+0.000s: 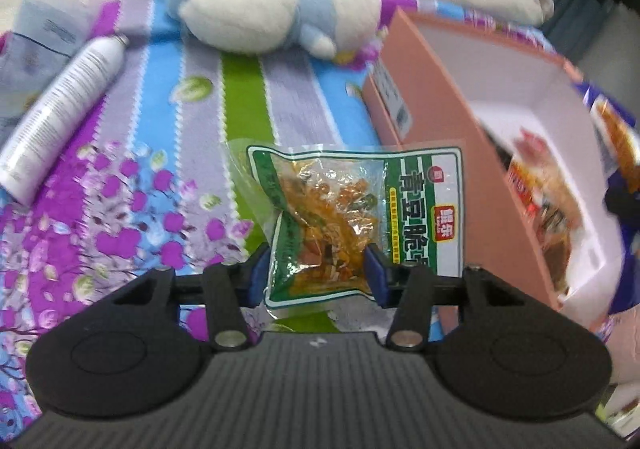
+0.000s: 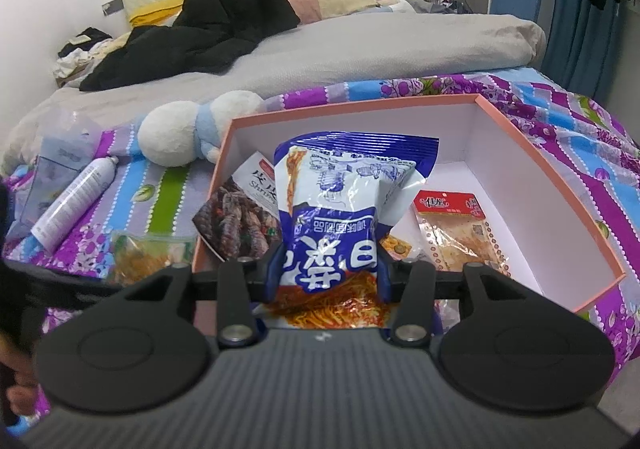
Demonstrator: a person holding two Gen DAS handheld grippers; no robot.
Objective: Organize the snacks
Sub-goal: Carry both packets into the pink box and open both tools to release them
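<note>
Left wrist view: the left tool (image 1: 316, 269) grips a green snack packet (image 1: 352, 217) lying on the bed beside the pink box (image 1: 448, 153), not yet inside.

Right wrist view: the right tool (image 2: 326, 269) clamps a blue noodle bag (image 2: 340, 217) over the box, which already holds a shrimp packet (image 2: 240, 221) and a red-topped packet (image 2: 456, 229).

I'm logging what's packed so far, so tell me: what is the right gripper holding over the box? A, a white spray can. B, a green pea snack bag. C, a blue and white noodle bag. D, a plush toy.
C: the right gripper is shut on the blue and white noodle bag above the pink box; the green bag is in the left gripper.
</note>
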